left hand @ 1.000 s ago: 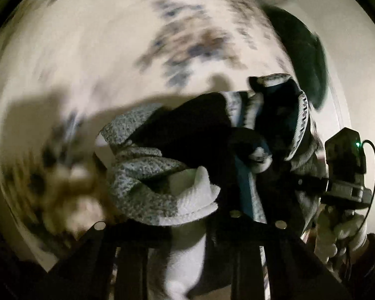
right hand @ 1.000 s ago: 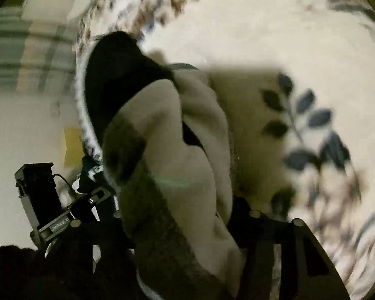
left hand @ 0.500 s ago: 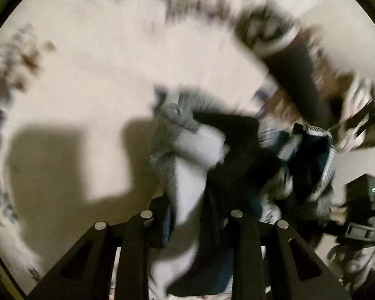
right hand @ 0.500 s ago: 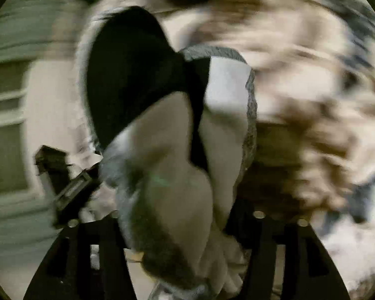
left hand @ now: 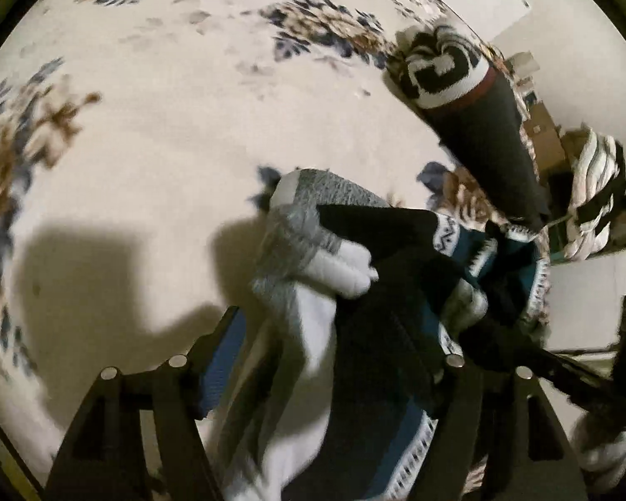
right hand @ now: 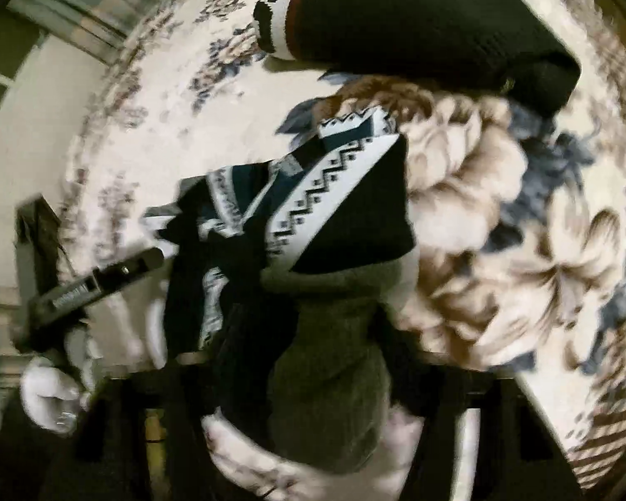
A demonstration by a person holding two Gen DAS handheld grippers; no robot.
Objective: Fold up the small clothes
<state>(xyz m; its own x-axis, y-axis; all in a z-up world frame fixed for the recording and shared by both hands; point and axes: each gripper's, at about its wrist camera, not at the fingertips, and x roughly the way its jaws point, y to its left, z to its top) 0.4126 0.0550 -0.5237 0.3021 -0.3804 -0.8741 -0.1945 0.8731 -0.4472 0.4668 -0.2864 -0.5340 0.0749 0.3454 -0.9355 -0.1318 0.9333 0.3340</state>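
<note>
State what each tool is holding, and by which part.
Both grip one bundle of socks. The left tool pinches its grey-and-white sock end; the right tool clamps the grey sock. Exact parts are unclear.

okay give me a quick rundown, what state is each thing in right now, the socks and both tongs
Grey-and-white sock: bunched, held between both tongs, off the bedspread.
Black-and-teal patterned sock: bunched together with the grey one, also held.
Black sock with patterned cuff: lying flat on the floral bedspread, untouched.
Left tongs: shut on the sock bundle.
Right tongs: shut on the same bundle.
</note>
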